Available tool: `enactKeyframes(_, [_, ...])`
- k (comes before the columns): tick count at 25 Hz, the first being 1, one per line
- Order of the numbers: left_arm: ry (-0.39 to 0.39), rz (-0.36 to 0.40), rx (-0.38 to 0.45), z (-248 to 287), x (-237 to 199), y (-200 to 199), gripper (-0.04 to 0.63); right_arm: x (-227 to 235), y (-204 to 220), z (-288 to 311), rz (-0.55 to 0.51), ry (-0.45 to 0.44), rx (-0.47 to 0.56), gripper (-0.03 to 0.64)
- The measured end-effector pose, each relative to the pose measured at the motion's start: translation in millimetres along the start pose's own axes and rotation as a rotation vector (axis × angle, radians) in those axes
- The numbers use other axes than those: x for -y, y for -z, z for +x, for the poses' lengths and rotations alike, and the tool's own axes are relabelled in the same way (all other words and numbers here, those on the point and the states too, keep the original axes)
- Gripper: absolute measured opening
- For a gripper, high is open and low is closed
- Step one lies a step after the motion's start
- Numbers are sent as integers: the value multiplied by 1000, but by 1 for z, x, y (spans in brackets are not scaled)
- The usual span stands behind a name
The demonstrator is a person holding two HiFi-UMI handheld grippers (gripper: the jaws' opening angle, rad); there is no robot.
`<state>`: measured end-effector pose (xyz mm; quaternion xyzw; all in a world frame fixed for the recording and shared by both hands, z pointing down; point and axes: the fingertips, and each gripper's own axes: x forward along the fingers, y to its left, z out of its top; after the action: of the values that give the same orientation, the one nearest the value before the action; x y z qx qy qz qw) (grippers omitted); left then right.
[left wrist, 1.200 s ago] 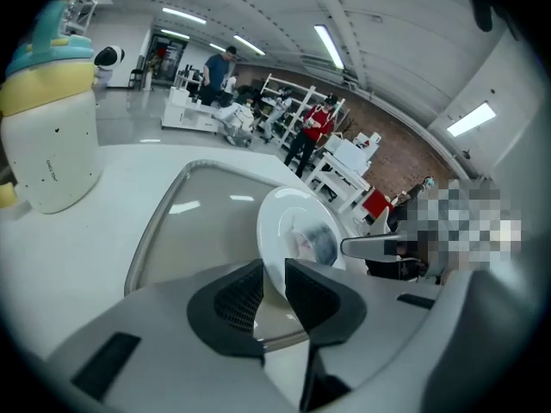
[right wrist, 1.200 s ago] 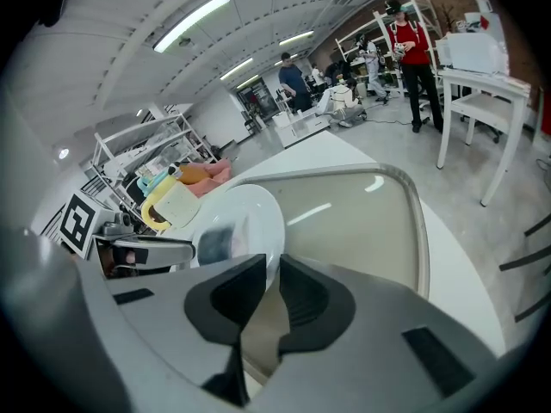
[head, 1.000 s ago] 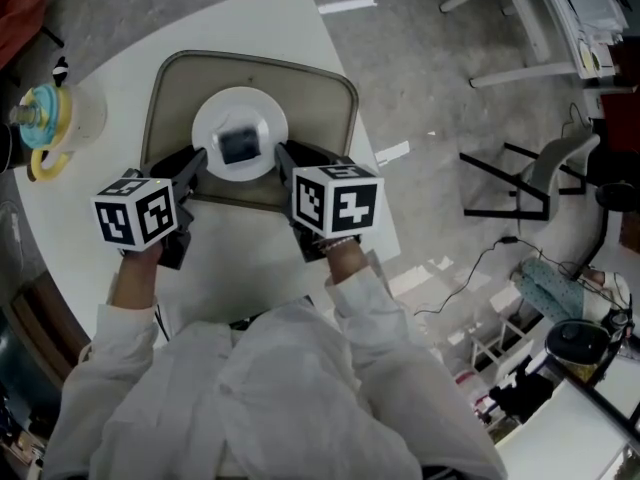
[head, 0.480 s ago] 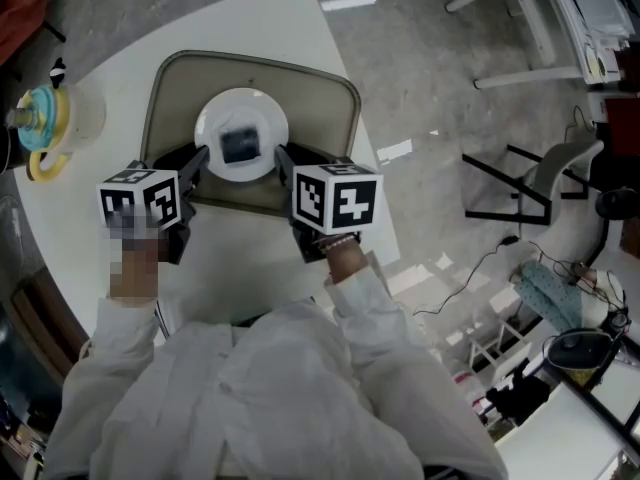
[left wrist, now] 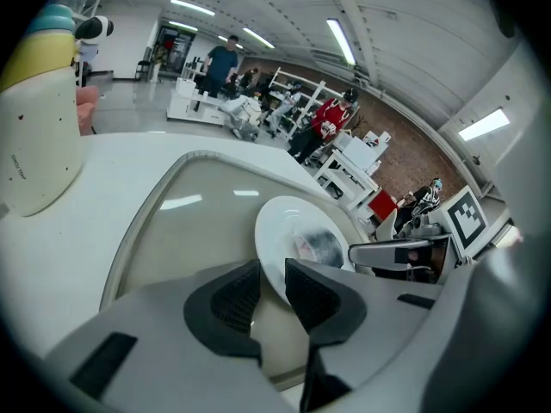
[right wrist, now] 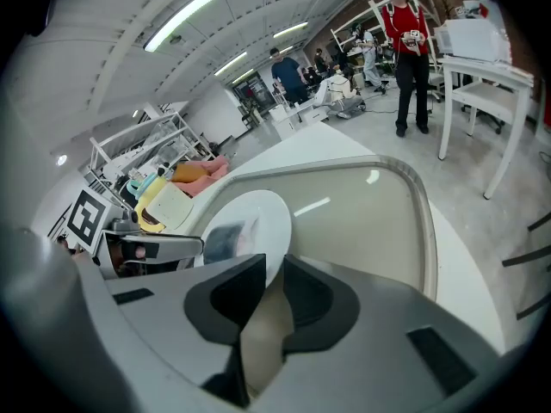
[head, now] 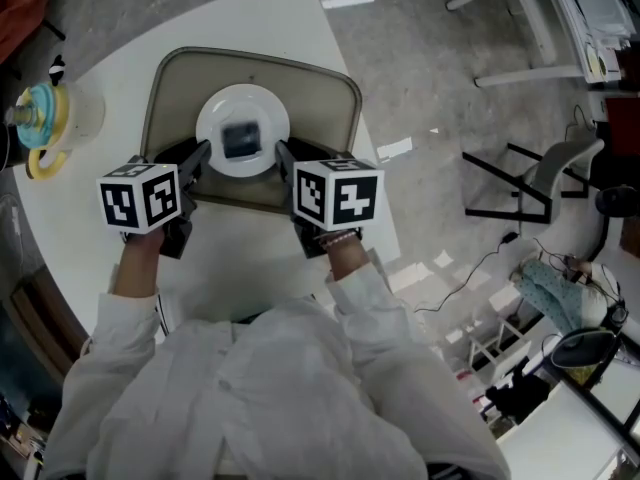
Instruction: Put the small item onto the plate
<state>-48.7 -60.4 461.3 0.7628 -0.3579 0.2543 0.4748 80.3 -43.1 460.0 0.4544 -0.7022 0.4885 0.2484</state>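
A white plate (head: 243,118) rests on a beige tray (head: 330,98), and a small dark, shiny item (head: 238,141) lies at the plate's middle. My left gripper (head: 200,156) is shut on the plate's left rim and my right gripper (head: 283,156) on its right rim. In the left gripper view the plate (left wrist: 280,226) runs edge-on between the pads of the left gripper (left wrist: 271,274), with the item (left wrist: 320,248) beyond. In the right gripper view the plate (right wrist: 258,209) sits between the pads of the right gripper (right wrist: 274,269), the item (right wrist: 225,239) further in.
The tray lies on a round white table (head: 280,18), whose edge curves close on the right. A pale jug with a yellow and blue lid (head: 45,118) stands at the table's left. Chairs and a folding frame (head: 520,178) stand on the floor to the right.
The left gripper's marker cube has crept slightly forward. Plate, item and right gripper stay almost where they were.
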Motion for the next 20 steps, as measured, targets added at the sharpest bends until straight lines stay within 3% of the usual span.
enactKeyframes(13, [-23,82,13,-8,3,3,91,-7,2,-11,-117,58,24,59])
enactKeyframes(20, [14,118,76,-30,15,-2,91,-19,-2,-33,-116,78,130,58])
